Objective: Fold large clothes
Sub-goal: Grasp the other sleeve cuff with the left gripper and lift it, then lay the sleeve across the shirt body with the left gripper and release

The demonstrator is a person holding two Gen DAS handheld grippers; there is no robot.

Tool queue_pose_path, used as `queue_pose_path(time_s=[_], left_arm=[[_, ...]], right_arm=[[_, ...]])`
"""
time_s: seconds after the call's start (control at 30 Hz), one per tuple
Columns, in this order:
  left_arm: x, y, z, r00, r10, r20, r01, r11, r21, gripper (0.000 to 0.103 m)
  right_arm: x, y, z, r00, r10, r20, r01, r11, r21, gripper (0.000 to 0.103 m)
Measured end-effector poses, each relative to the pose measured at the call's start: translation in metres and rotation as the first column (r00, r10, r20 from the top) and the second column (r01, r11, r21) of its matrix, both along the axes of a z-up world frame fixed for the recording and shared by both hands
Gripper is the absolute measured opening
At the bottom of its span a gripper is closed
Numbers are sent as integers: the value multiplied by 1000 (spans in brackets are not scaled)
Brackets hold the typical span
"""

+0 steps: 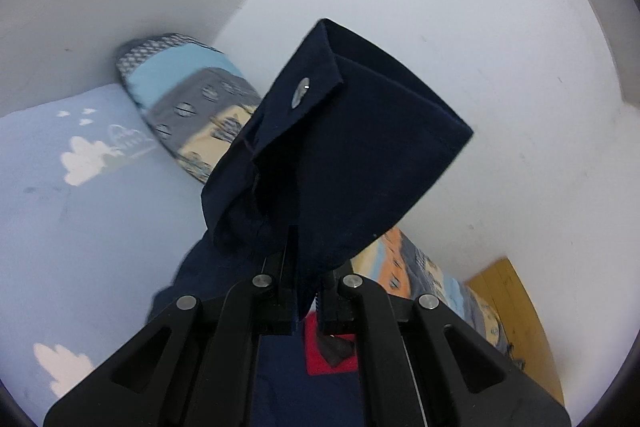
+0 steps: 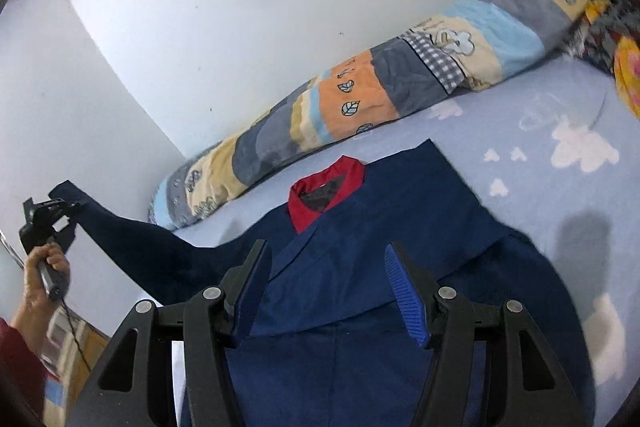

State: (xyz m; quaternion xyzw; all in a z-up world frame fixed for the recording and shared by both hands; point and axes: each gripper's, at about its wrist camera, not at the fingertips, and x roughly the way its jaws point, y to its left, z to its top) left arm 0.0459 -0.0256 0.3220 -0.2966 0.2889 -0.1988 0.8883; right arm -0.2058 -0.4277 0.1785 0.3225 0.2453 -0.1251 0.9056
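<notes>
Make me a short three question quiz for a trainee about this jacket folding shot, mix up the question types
1. True or false: the left gripper is shut on the cuff of the jacket.
2. The right gripper is: A) open above the jacket B) clamping the collar C) holding the bolster.
3. Fill in: the lifted sleeve stretches from the jacket on the bed up toward the ____ gripper.

Key: 1 true; 2 A; 3 left.
</notes>
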Motion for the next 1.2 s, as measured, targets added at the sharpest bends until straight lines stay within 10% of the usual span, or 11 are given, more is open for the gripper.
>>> queue_pose_path(time_s=[0.57, 0.93, 1.2], left_arm=[[-54, -200, 17, 946, -324, 4, 322, 941, 103, 2], [-103, -342, -114, 907, -386, -167, 413, 893, 178, 2], [-148, -419, -225, 869, -385, -310, 480, 809, 339, 5]], right_arm=[[-30, -34, 5, 995, -86, 46, 84, 996, 34, 61], [-64, -64, 9, 980, -183, 83, 176, 980, 89, 61], [-81, -78, 13, 968, -232, 100, 222, 970, 99, 61]])
